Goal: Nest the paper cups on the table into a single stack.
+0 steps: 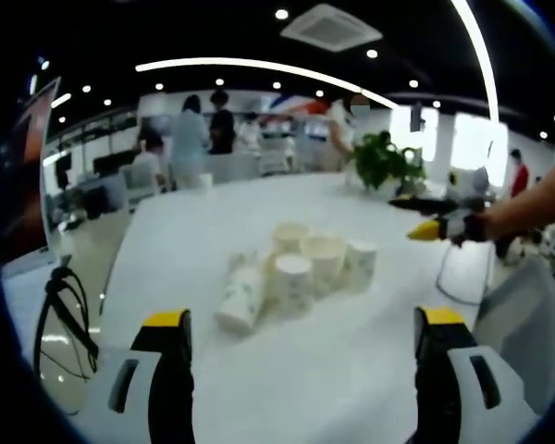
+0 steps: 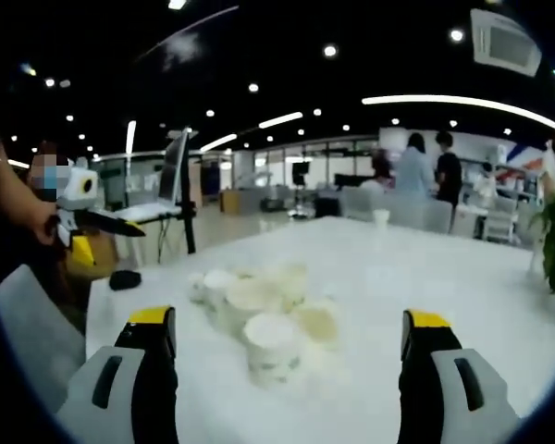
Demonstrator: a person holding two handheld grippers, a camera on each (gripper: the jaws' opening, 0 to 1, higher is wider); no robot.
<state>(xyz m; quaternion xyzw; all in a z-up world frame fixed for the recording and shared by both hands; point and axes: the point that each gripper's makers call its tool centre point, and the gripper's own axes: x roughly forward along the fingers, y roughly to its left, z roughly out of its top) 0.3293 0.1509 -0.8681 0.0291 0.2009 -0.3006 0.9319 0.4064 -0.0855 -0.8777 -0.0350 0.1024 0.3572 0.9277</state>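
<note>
Left claw [image 1: 301, 328]: mine, jaws wide apart, holding nothing; it hangs above the desk, short of the cups
Right claw [image 2: 287, 328]: mine too, jaws spread, nothing between them
Paper cups [image 1: 301, 268]: a loose cluster mid-desk; most upright with round open mouths, and I cannot tell if anything is inside; one cup [image 1: 241, 298] lies tipped on its side at the cluster's edge
Desk [image 1: 351, 370]: white, smooth, glossy
Plant [image 1: 385, 162]: green, leafy, at the far edge

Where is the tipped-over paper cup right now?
In the left gripper view, the tipped cup lies on the white table, at the left end of the upright cups.
</note>
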